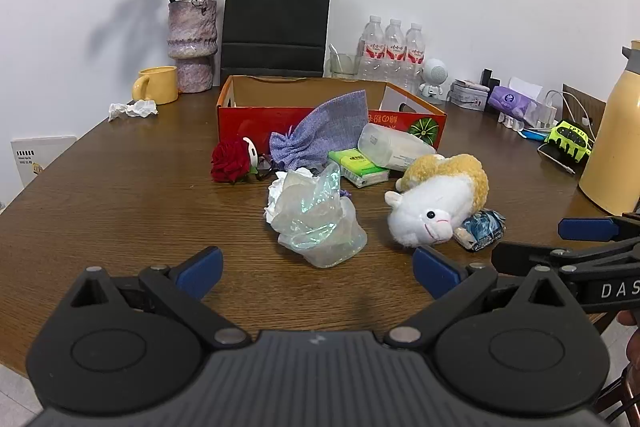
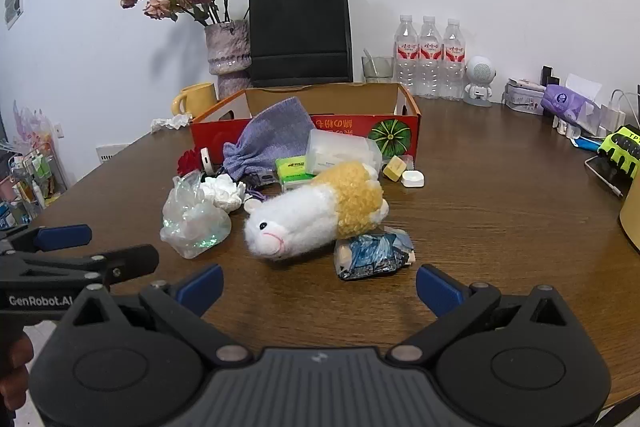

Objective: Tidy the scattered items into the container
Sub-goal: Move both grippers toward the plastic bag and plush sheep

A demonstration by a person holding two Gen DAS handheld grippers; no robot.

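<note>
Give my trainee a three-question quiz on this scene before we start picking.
1. True or false: the plush toy already lies inside the cardboard box.
2. Which item lies nearest the right gripper? A) red rose B) blue wrapped packet C) purple pouch
3. Fill in: the left gripper has its fingers ____.

Key: 1 false; 2 B; 3 open.
</note>
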